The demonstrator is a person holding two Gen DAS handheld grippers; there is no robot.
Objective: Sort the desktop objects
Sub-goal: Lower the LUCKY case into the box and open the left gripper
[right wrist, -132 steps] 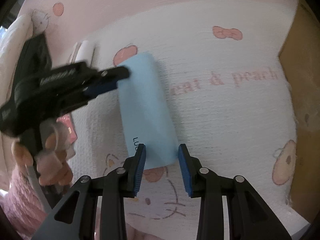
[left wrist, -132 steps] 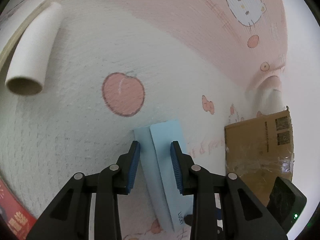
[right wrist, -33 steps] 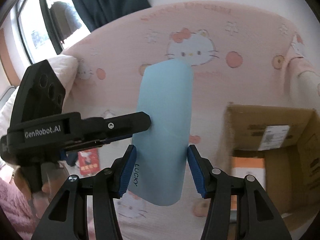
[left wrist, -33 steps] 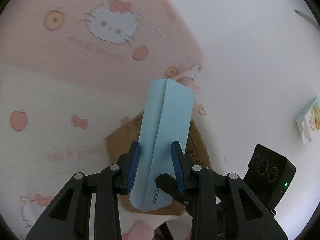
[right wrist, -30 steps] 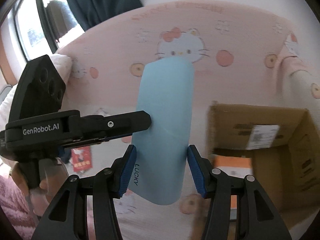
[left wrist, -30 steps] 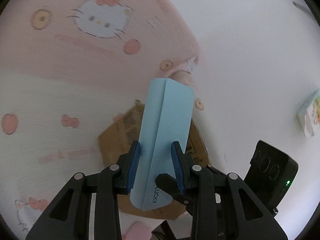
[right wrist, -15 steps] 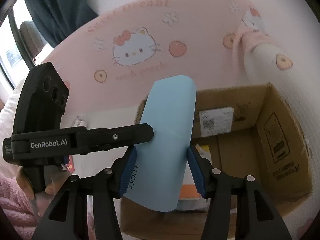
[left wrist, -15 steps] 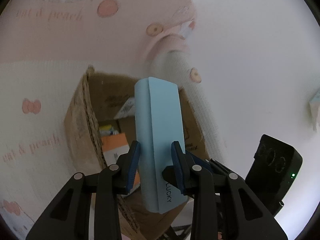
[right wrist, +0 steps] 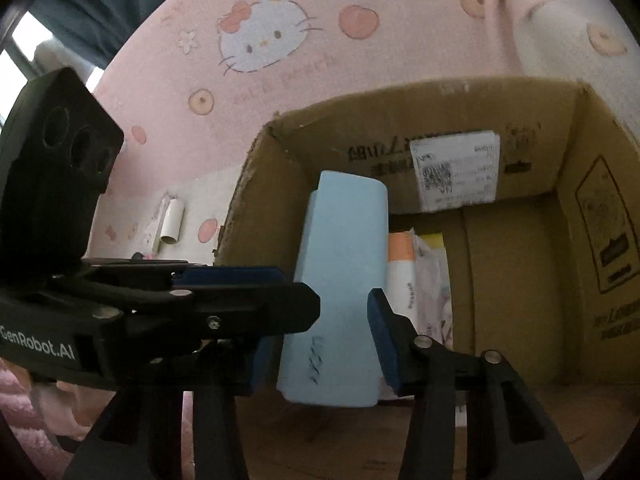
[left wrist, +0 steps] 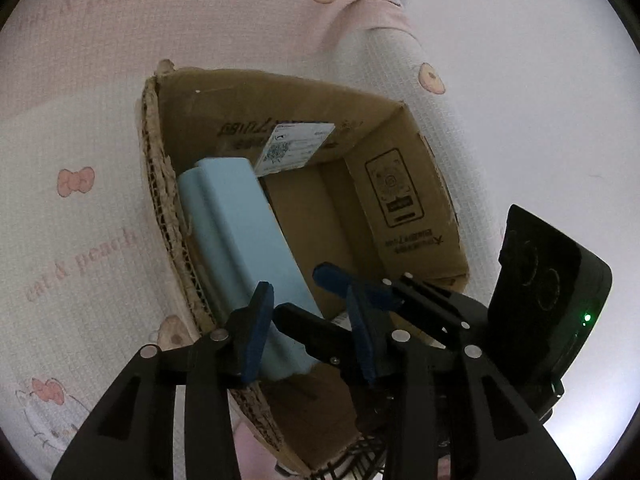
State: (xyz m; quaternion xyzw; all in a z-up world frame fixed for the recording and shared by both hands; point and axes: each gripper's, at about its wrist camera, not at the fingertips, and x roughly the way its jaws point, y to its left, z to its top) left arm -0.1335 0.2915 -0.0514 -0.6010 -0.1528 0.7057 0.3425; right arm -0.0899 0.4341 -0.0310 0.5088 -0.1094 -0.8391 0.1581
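A pink-and-white cartoon-cat bedspread (right wrist: 256,92) fills the background; a dark curtain (right wrist: 100,4) hangs by a bright window (right wrist: 24,40) at upper left.

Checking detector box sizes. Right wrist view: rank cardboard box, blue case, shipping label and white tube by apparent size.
Largest to smallest, as they look:
1. cardboard box
2. blue case
3. shipping label
4. white tube

The tube lies farther off on the pink mat, so its real size against the label is unsure.
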